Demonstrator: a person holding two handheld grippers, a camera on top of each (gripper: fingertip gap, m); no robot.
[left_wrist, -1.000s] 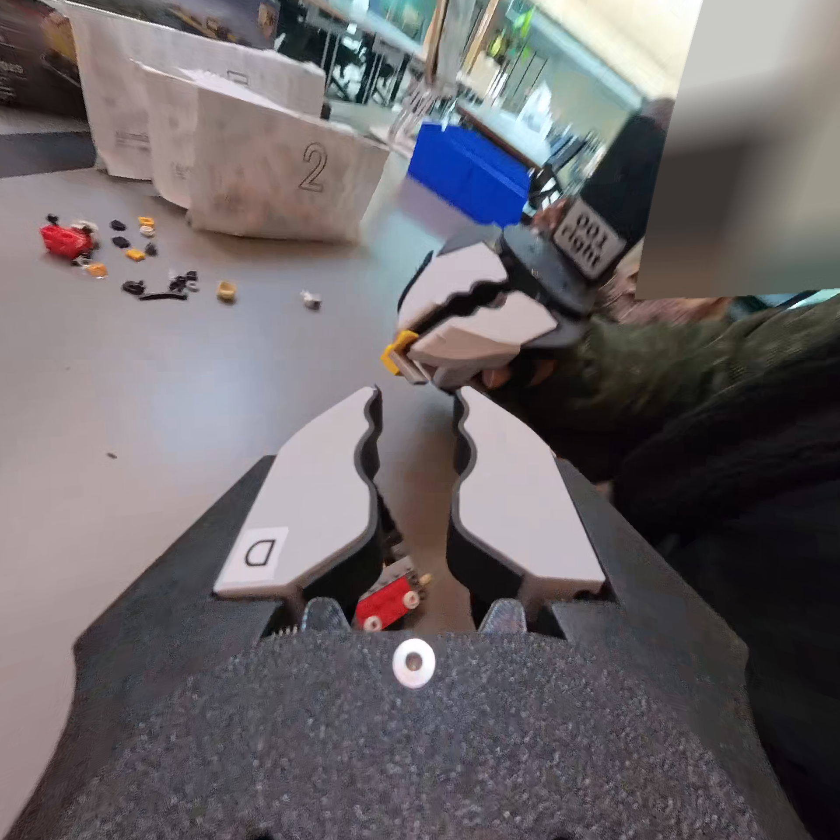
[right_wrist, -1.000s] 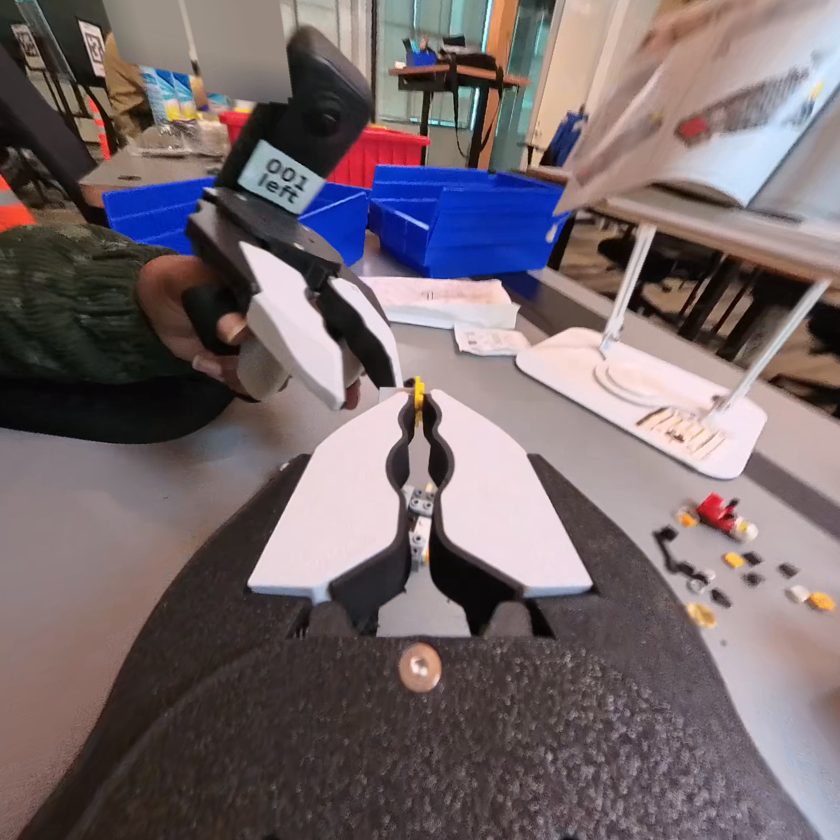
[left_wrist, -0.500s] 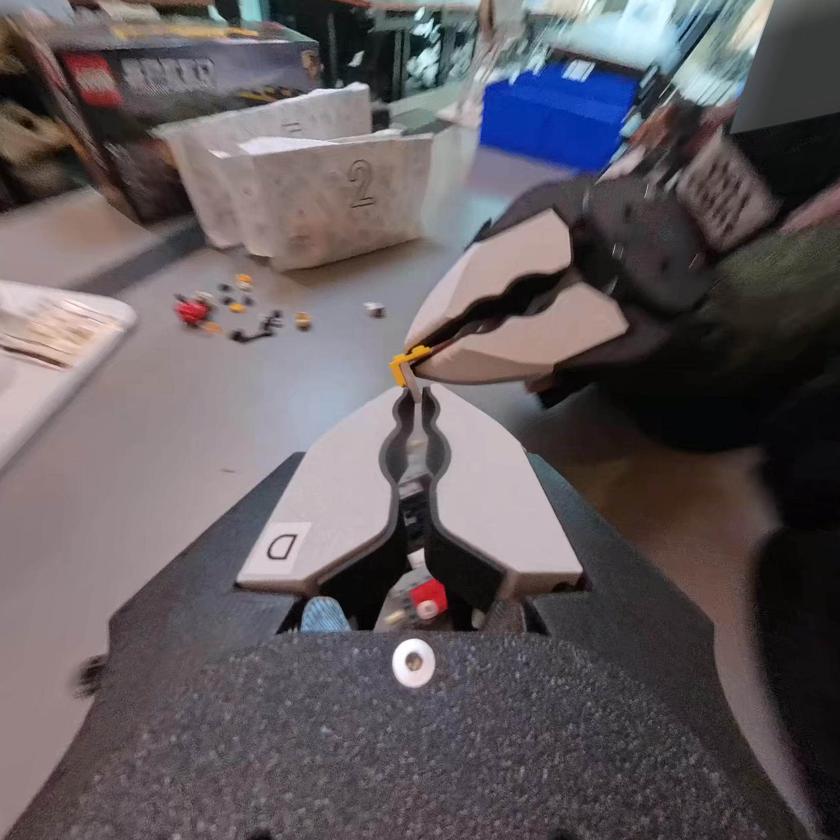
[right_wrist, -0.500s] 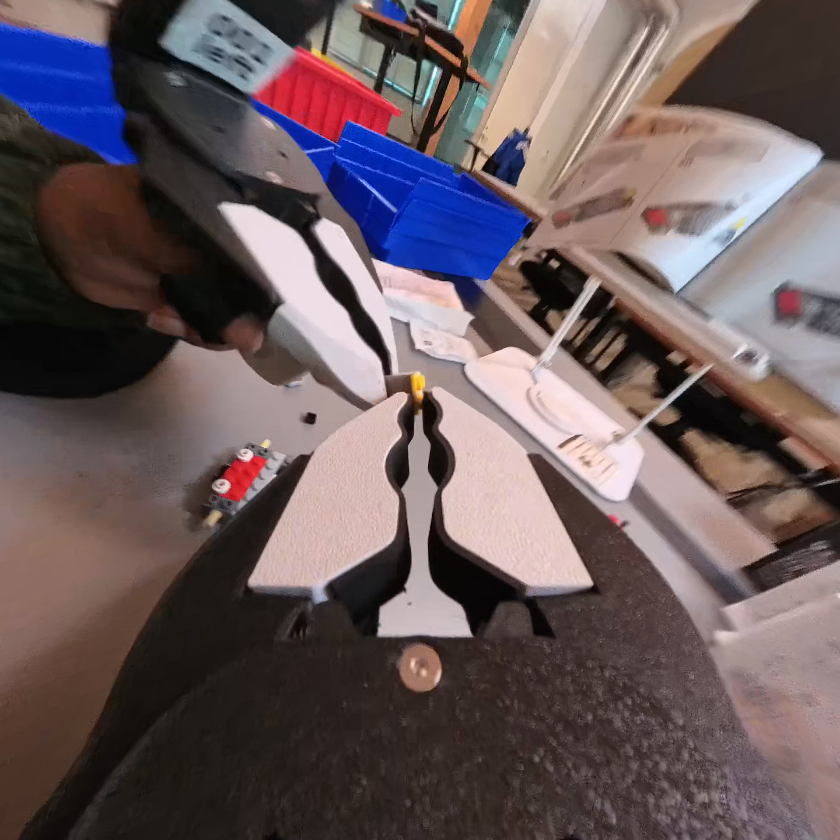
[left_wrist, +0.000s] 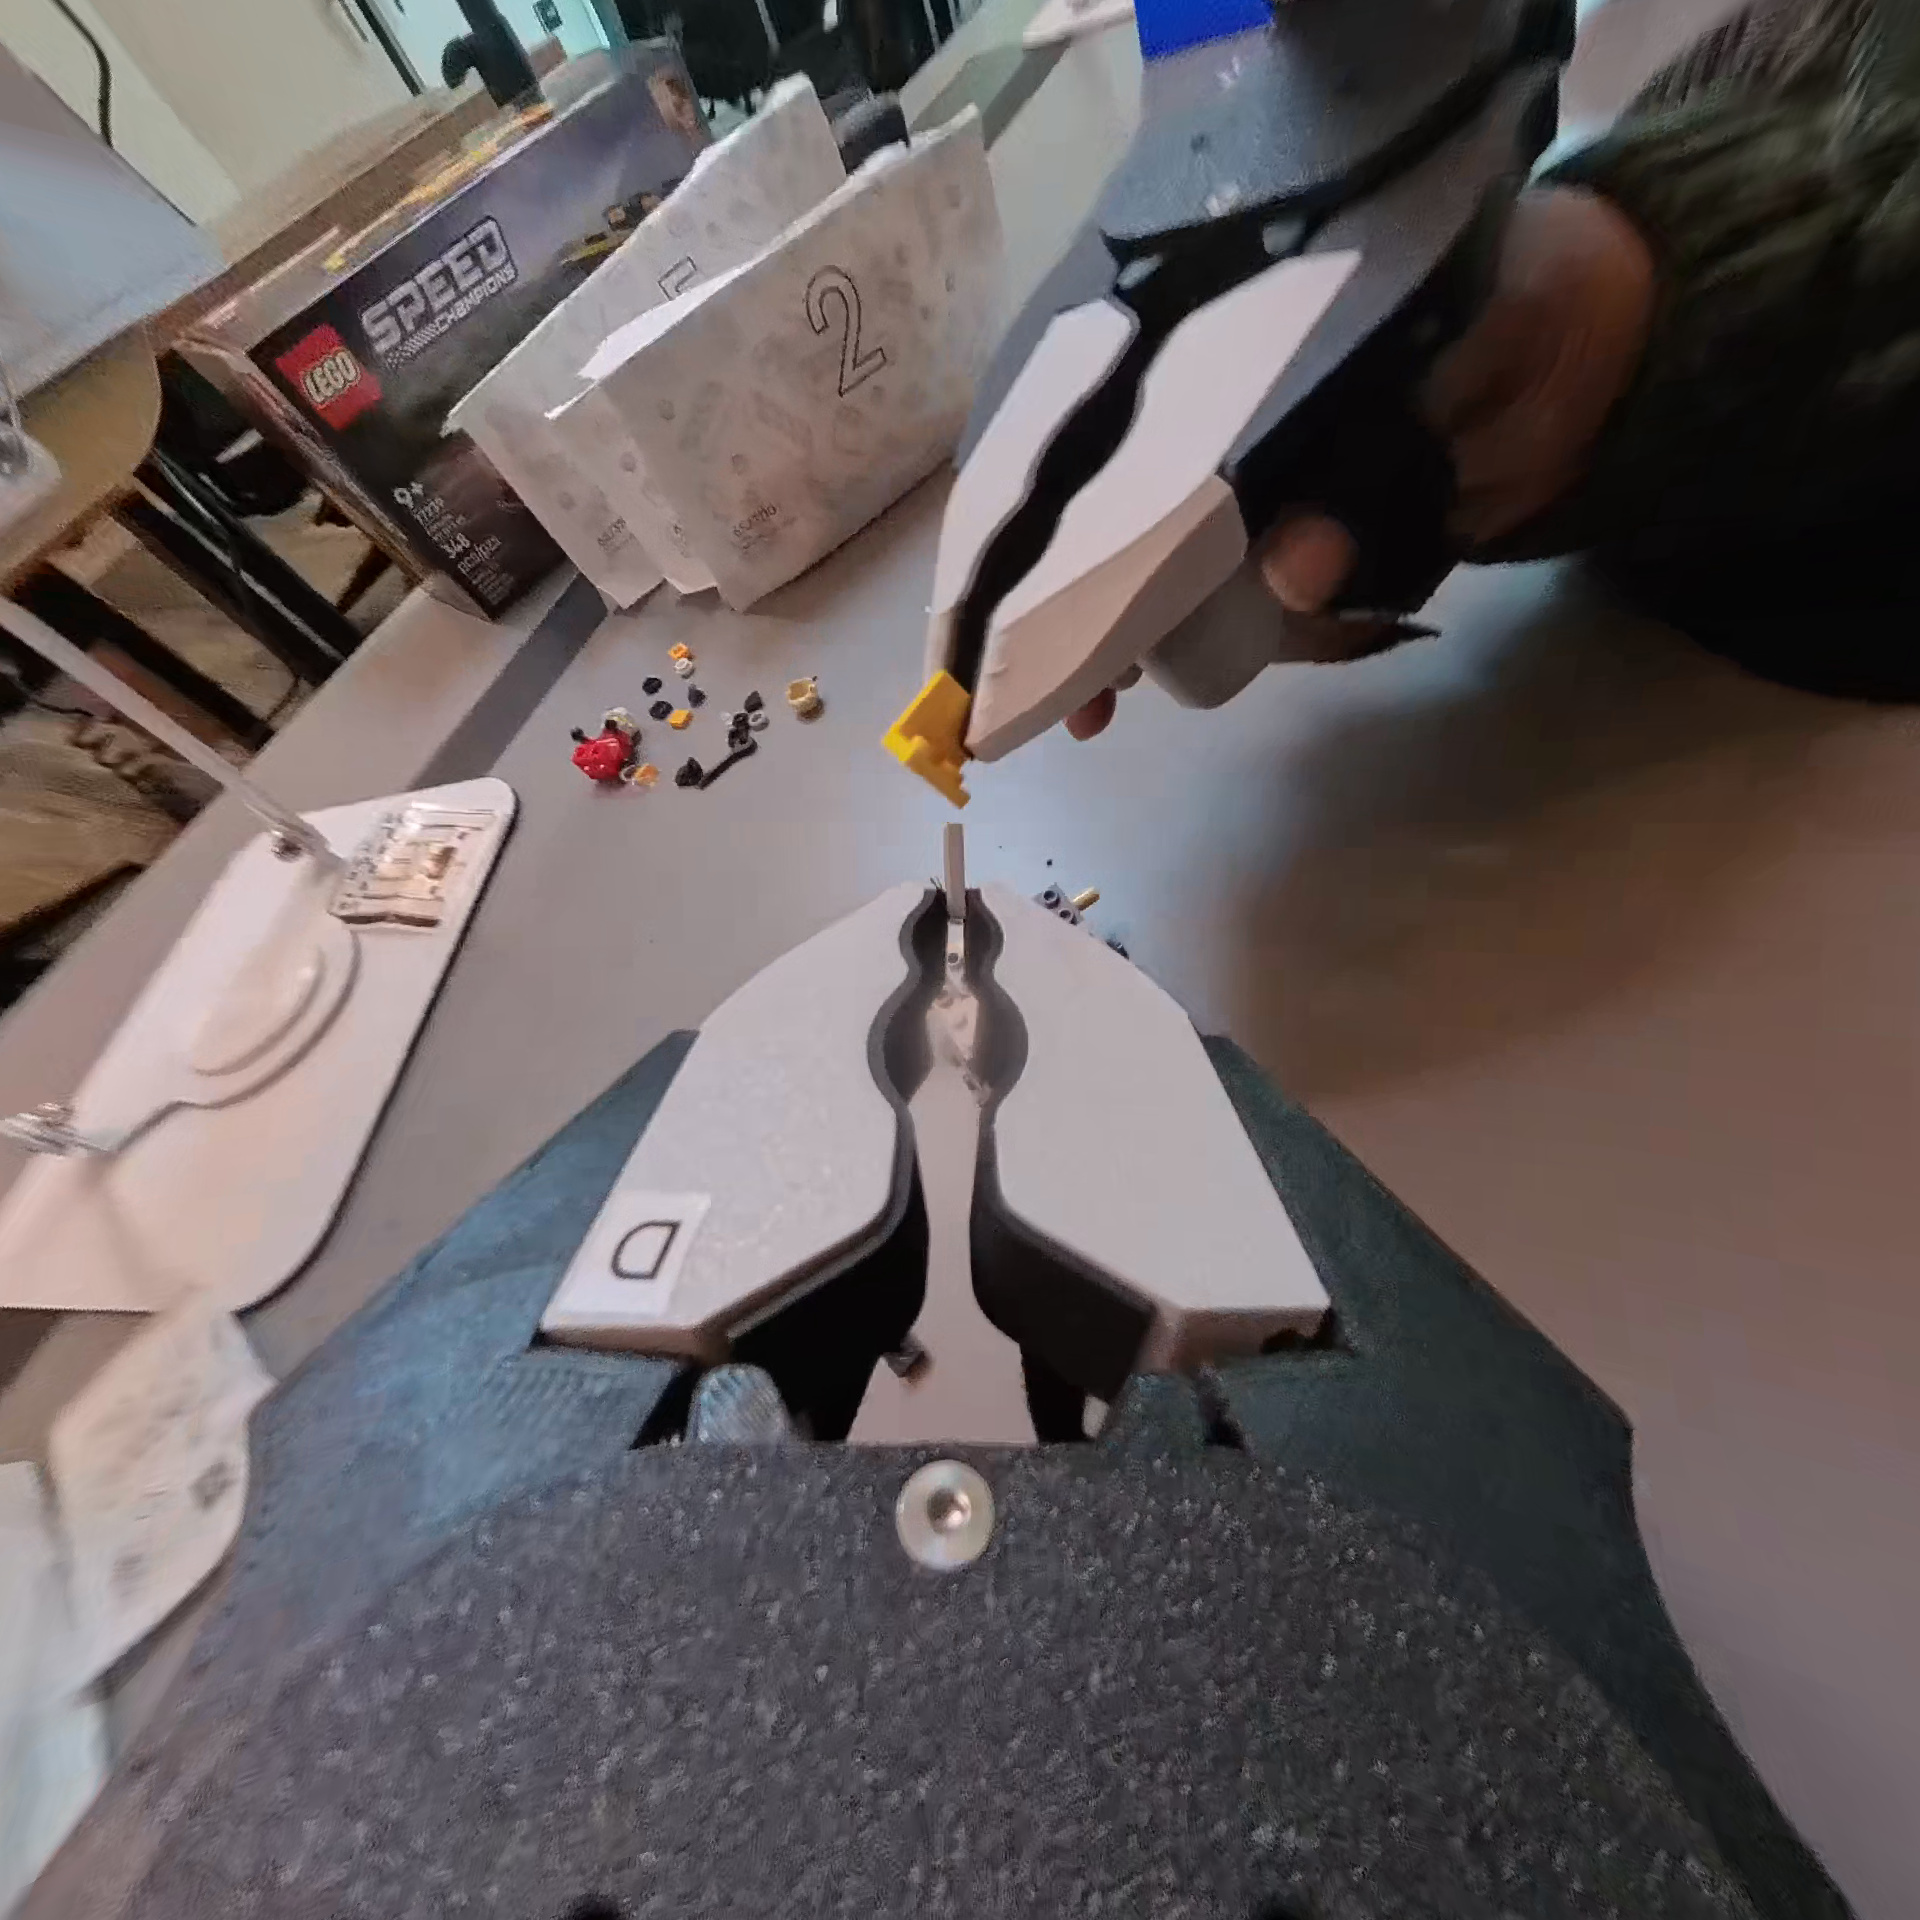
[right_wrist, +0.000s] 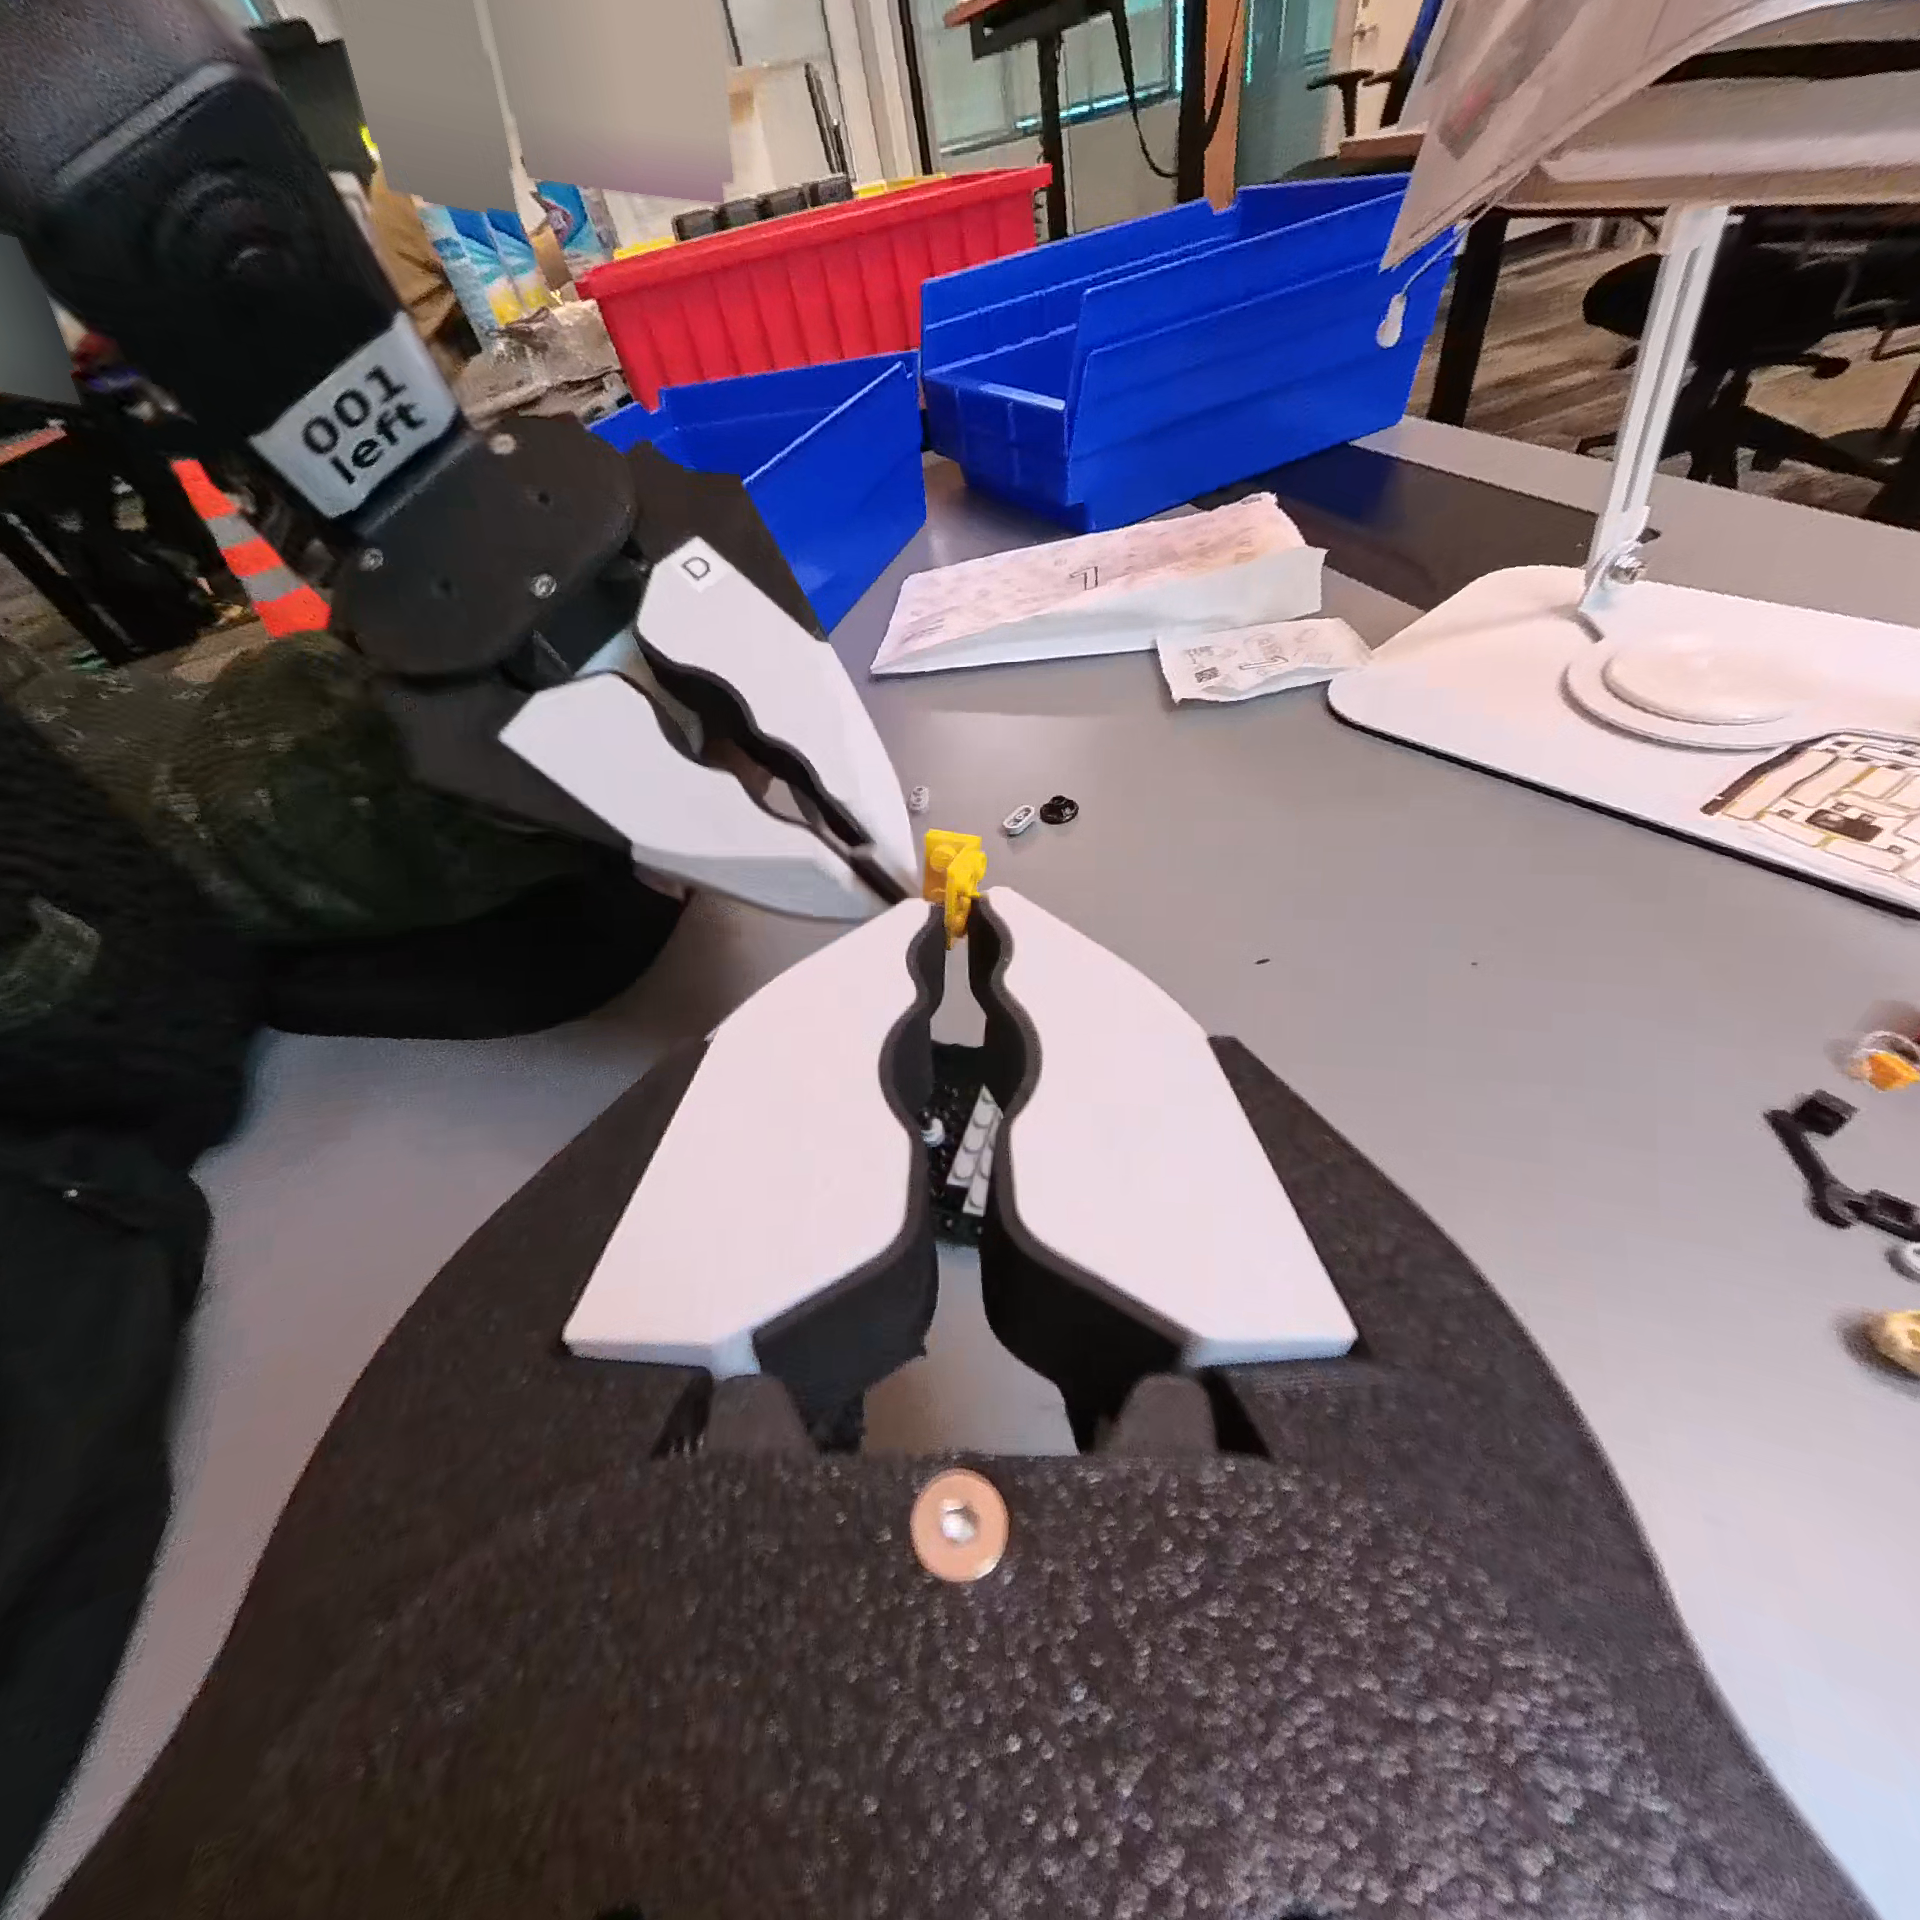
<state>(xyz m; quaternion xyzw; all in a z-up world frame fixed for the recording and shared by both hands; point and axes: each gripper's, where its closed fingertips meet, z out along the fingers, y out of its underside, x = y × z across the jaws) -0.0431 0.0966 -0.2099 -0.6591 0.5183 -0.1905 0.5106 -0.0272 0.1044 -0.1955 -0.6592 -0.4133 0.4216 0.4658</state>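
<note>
In the left wrist view my left gripper (left_wrist: 953, 896) is shut on a thin light grey plate (left_wrist: 953, 857) that sticks out past its tips. Just above it, my right gripper (left_wrist: 961, 717) comes in from the upper right, shut on a small yellow bracket piece (left_wrist: 928, 736). A narrow gap separates the yellow piece from the grey plate. In the right wrist view my right gripper (right_wrist: 954, 912) pinches the yellow piece (right_wrist: 952, 873) at its tips. The left gripper (right_wrist: 883, 883) reaches in from the left, tips right beside the yellow piece. Both are above the grey table (left_wrist: 644, 883).
Loose small pieces (left_wrist: 691, 717) and a red part (left_wrist: 601, 753) lie ahead on the table, before numbered paper bags (left_wrist: 790, 416) and a dark box (left_wrist: 416, 343). A white stand base (left_wrist: 260, 997) lies left. Blue bins (right_wrist: 1143, 343) and a red bin (right_wrist: 810, 270) stand far. Left and right tips are no more than a few centimetres apart.
The left gripper was open a second ago; it shut on the grey plate while that touched the yellow piece. Now the two pieces are apart, each in its own gripper.
</note>
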